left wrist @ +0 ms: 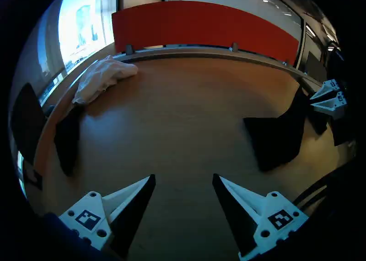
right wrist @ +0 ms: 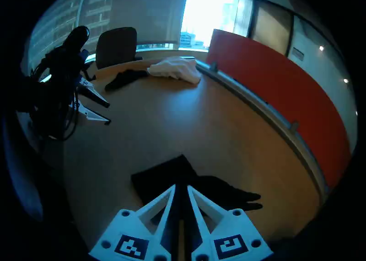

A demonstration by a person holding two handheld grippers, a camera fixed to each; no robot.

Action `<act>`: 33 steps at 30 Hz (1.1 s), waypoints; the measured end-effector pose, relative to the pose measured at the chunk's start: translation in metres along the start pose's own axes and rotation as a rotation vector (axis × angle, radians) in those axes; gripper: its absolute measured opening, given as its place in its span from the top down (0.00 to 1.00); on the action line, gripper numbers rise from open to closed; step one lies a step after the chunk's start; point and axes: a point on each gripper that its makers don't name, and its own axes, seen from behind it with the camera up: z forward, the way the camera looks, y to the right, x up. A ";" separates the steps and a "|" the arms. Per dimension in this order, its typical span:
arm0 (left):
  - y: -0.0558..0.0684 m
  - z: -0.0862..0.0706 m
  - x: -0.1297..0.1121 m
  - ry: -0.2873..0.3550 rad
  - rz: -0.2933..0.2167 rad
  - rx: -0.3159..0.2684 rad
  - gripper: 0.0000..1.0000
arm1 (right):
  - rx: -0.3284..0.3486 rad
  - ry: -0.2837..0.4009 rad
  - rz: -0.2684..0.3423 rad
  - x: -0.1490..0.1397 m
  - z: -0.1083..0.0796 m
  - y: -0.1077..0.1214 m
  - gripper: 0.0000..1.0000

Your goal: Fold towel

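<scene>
Right claw (right wrist: 181, 187) gripping the black towel (right wrist: 158, 181) on the counter (right wrist: 183, 119)
Its fingers are pressing nearly together on one raised edge of the towel, the rest lying crumpled on the wood; the left claw (left wrist: 183, 176) is hovering spread wide over bare counter, well apart from the towel, and a white cloth (left wrist: 103, 76) is lying at the far end

The left gripper (left wrist: 183, 178) has two white, triangular jaws with black inner faces. At the base of each jaw there is a square black-and-white marker (left wrist: 88, 219) and small round screw holes. The right gripper (right wrist: 181, 189) is built the same way. Thin black cables (left wrist: 315, 194) run beside the left gripper.
</scene>
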 end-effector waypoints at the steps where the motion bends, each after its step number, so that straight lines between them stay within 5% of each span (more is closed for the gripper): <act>1: -0.001 0.000 -0.001 0.000 -0.001 0.001 0.08 | 0.004 0.000 0.000 0.001 0.002 -0.002 0.88; 13: -0.015 -0.005 -0.009 -0.006 -0.019 0.020 0.08 | 0.064 -0.014 -0.002 0.002 0.027 -0.031 0.86; 17: -0.019 -0.006 -0.012 -0.008 -0.026 0.027 0.08 | 0.068 -0.040 0.007 -0.005 0.031 -0.035 0.41; 19: -0.021 -0.007 -0.013 -0.009 -0.029 0.029 0.08 | 0.069 -0.044 0.012 -0.007 0.031 -0.035 0.34; 33: -0.021 -0.007 -0.013 -0.005 -0.023 0.026 0.08 | 0.041 -0.057 0.043 -0.020 0.022 -0.029 0.32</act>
